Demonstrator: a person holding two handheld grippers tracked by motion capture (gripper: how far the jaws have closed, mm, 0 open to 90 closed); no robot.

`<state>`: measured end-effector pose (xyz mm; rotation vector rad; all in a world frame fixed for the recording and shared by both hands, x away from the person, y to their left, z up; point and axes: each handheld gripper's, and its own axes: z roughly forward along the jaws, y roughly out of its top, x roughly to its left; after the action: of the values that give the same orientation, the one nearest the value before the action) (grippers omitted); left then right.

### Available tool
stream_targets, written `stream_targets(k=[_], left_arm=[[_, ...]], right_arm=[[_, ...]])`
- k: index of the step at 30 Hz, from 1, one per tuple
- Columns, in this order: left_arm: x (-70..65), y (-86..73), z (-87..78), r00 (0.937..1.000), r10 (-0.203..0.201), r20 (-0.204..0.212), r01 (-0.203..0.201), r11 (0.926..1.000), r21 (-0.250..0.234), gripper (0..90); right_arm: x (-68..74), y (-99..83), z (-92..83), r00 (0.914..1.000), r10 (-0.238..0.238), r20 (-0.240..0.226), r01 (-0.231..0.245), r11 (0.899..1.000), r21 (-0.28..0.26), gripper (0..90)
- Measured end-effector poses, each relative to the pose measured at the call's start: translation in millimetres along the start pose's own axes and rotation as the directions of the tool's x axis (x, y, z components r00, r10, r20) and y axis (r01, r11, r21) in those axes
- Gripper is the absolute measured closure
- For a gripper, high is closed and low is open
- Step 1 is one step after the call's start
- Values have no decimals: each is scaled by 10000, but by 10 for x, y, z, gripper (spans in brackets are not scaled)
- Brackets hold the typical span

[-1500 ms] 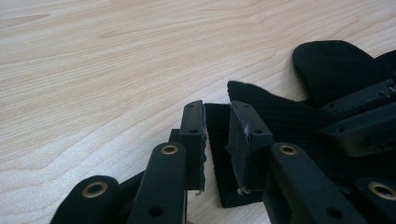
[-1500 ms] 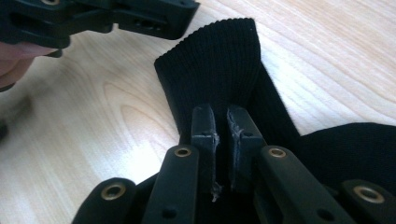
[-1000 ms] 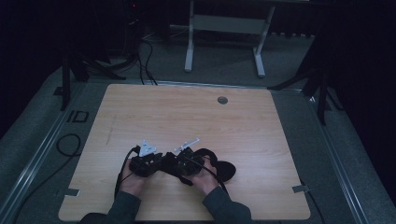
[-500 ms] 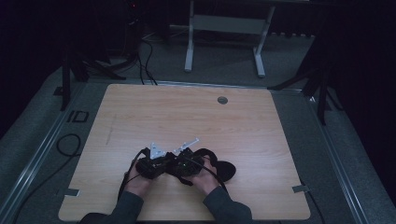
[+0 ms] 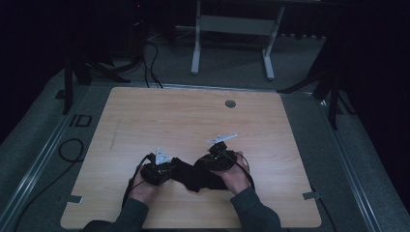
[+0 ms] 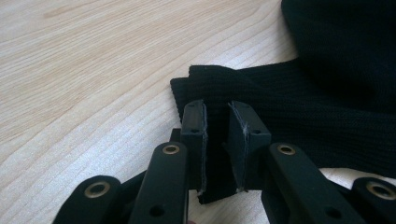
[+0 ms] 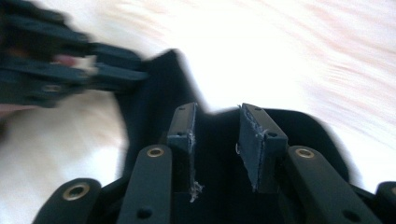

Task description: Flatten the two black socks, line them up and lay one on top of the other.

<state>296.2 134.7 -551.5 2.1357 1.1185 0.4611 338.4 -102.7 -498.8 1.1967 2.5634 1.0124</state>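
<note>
At the near edge of the light wooden desk [image 5: 145, 121], my left tool [image 6: 217, 123] is clenched on the ribbed edge of a black knitted cloth [image 6: 303, 102]. Just right, my right tool [image 7: 217, 135] has just been opening; its pads stand released above the cloth. Farther off sits a small round grey grommet [image 5: 230, 103].

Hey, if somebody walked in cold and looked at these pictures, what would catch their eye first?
Probably the black knitted cloth, bunched at the near edge of the pale wooden table, dark against the light grain. The left gripper pinches a fold of its ribbed edge, while the right gripper hangs over the cloth's other end, its jaws just opened with a gap between the pads. Farther off, a small round grommet sits near the table's far edge.
</note>
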Motion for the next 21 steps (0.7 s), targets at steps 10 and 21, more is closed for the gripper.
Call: stream_targets(k=[10,21], left_arm=[[-9,-2,1,10000,12,-24,-12,10000,24,771],[-10,-5,0,10000,-28,-26,28,10000,12,771]], right_arm=[[-477,-136,-26,9904,983,975,-1001,9949,140,661],[-627,-195,271,9851,1310,1116,-1389,9881,658,666]])
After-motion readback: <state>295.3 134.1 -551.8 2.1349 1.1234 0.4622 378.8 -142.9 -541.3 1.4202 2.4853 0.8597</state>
